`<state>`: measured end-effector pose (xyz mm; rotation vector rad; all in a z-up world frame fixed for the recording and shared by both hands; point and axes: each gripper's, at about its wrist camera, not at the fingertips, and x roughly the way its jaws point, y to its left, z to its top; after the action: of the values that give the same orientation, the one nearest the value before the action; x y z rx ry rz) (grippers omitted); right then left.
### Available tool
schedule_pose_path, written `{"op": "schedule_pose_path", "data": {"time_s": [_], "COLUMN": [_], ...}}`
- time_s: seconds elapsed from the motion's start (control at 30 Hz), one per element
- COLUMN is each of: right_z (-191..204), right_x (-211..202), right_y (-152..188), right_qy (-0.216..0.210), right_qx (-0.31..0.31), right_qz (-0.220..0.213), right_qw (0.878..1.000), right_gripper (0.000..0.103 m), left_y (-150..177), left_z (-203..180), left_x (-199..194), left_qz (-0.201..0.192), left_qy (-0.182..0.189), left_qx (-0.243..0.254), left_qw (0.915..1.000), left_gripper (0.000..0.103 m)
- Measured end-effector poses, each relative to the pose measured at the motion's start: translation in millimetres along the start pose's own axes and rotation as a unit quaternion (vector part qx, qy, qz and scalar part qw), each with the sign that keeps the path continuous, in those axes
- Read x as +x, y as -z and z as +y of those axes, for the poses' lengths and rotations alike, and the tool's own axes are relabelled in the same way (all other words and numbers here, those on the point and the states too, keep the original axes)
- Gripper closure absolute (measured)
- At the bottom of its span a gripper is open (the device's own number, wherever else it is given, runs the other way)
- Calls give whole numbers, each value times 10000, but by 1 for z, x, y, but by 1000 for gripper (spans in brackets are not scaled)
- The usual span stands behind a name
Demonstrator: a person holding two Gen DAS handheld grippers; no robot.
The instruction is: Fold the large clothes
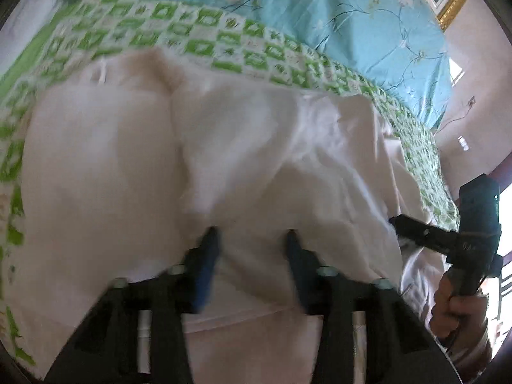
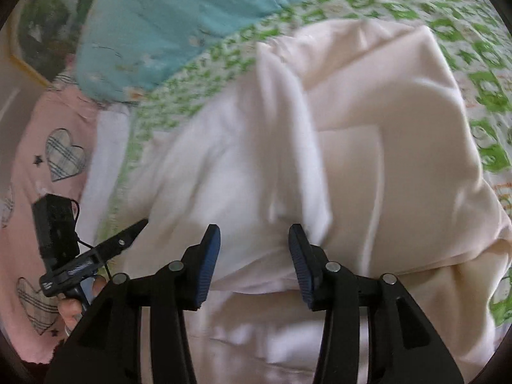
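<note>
A large cream-white garment (image 1: 204, 166) lies spread over a bed, on a green-and-white checked bedspread (image 1: 224, 48); a turquoise floral quilt (image 1: 336, 16) is bunched along the far edge of the bed. In the left wrist view the cloth's far edge runs across the checked cover, with a drawstring-like cord (image 1: 103, 70) near its far left corner, and its right edge hangs in loose folds near the bed's right side, where a narrow strip of checked cover stays bare. The left gripper (image 1: 251, 235) hangs just over the cloth with its blue-padded fingers spread apart, nothing between them; the tips look close to the fabric, but blur keeps me from telling whether they touch.

In the right wrist view the right gripper (image 2: 254, 230) also stands wide open above the garment (image 2: 368, 128), which here shows a thick folded layer rising toward the far right, with checked cover (image 2: 480, 80) open beyond it. To the left lies a pink cloth with plaid hearts (image 2: 60, 156). The near hem of the garment is cut off behind both gripper bodies. Each view catches the other tool at its edge, held in a hand (image 1: 457, 307), with fingers too narrow and blurred to judge from there.
</note>
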<state>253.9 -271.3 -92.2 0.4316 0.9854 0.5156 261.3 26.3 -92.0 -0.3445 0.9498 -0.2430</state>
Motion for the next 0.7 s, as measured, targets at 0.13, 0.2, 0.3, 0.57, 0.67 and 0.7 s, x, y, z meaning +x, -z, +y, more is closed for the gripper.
{"op": "schedule_pose_path", "data": {"time_s": [0.13,0.2,0.3,0.57,0.67,0.7], "right_z": [1,2,8,-29,-54,-61], "right_x": [-6,-13,-36,-129,-160,-168], "right_y": [4,6,13,58,80,87], "right_qy": [33,-32,-124,433,758,824], "right_qx": [-78,-51,-166,-177,-74,-24], "right_qz": [-42,-131,-279,-805,-867,-870], "right_qw": [10000,9999,9994,9957,9933,9928], "right_gripper": [58,57,57,44,43,43], "left_y": [2,6,22,90,127,138], "left_z": [3,1,3,47,76,85], "left_x": [-5,-12,-39,-129,-157,-162], "left_qz": [-41,-44,-120,-419,-365,-302], "left_qy": [36,-18,-74,-546,-655,-624], "left_qx": [3,35,64,-237,-548,-646], "left_qw": [10000,10000,9999,9973,9957,9955], "left_gripper": [70,68,57,31,23,23]}}
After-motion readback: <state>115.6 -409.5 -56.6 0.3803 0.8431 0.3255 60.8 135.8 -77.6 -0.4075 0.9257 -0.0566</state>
